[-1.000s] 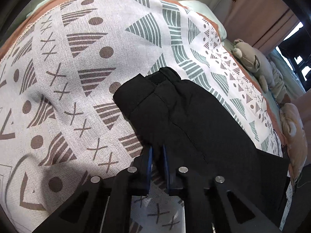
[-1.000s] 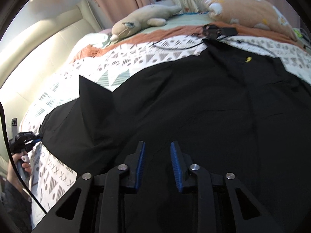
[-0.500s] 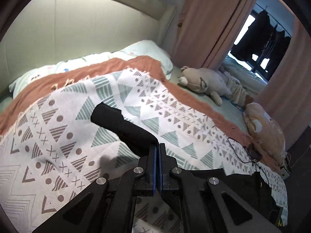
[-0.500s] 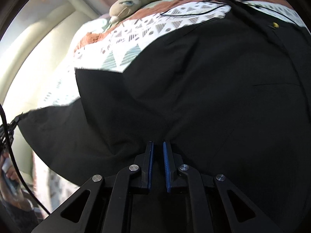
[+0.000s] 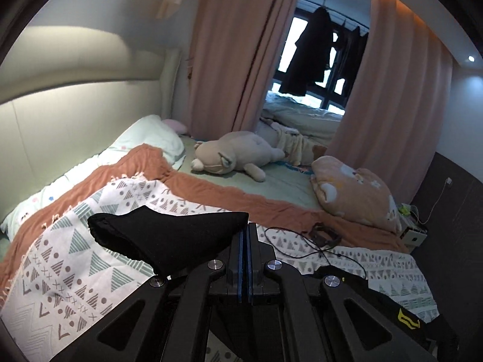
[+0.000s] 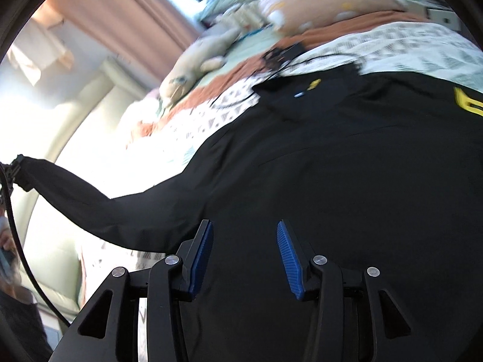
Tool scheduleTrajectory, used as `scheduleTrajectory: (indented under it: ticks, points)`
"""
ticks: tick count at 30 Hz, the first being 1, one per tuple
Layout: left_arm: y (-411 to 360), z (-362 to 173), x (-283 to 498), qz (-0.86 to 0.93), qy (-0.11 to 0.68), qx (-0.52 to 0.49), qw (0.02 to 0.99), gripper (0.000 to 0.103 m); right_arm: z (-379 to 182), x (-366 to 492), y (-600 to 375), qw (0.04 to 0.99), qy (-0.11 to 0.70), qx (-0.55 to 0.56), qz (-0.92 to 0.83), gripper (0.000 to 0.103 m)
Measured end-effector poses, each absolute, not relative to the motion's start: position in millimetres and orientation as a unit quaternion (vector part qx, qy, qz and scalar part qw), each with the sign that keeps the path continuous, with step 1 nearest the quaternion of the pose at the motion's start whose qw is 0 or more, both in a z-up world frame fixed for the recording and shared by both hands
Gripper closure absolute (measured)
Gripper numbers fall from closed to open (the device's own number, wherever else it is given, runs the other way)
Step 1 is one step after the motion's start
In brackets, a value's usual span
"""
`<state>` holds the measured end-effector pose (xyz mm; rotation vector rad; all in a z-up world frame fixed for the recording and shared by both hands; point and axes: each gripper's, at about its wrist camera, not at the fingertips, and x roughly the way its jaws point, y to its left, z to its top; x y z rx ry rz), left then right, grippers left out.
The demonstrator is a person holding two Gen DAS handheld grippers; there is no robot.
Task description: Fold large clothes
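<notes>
Only a yellow logo [image 6: 469,102], unreadable.

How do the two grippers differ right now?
The left gripper is shut, its blue pads pressed together on the black sleeve, which it holds up off the patterned blanket. The right gripper has its jaws apart and opening, gripping nothing, above the body of the black garment. They share the same black frame and ribbed blue pads.

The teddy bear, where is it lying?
In the left wrist view the teddy bear lies on the bed's far side, between the pale green pillow and the orange pillow.
</notes>
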<state>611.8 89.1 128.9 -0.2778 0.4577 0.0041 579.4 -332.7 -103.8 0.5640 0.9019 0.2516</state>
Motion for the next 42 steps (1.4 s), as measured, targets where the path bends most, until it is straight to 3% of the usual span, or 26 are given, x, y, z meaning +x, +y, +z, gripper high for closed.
scheduleTrajectory:
  ticks: [8,10,12,27,29,30,32,33,34,42]
  points:
    - [-22.4,161.8,621.2,-0.032,0.235,-0.059,0.970,0.102,-99.4,529.1,-412.7,0.866,0.405,0.287,0.058,0.044]
    - [-44.0,163.5,626.7,-0.040,0.245,-0.056,0.967,0.102,-94.4,529.0,-424.9,0.867,0.393,0.301,0.063,0.029]
    - [-67.5,163.1,632.8,-0.047,0.253,-0.046,0.965,0.102,-92.8,527.7,-437.8,0.872,0.381,0.301,0.060,0.021]
    - [-240.6,89.7,675.2,-0.124,0.331,0.015,0.935,0.102,-128.4,524.8,-531.6,0.838,0.377,0.394,-0.010,0.020]
    - [-263.4,66.4,680.1,-0.151,0.367,0.019,0.918,0.097,-136.0,525.5,-540.7,0.829,0.379,0.412,-0.011,0.020]
    - [-272.5,51.0,682.1,-0.175,0.387,0.014,0.905,0.089,-138.9,525.4,-543.5,0.825,0.379,0.419,-0.011,0.020]
    - [-286.5,21.6,685.1,-0.203,0.420,0.008,0.884,0.058,-143.6,526.7,-547.0,0.820,0.381,0.427,-0.013,0.020]
    - [-291.6,7.9,683.1,-0.207,0.429,0.008,0.879,0.037,-145.2,527.2,-548.4,0.818,0.383,0.429,-0.015,0.020]
    - [-295.2,-3.4,678.7,-0.214,0.431,0.006,0.877,0.031,-146.5,528.0,-549.1,0.817,0.383,0.431,-0.015,0.020]
    - [-275.4,-44.5,637.1,-0.222,0.437,-0.038,0.871,0.031,-148.6,530.7,-548.6,0.817,0.387,0.428,-0.019,0.020]
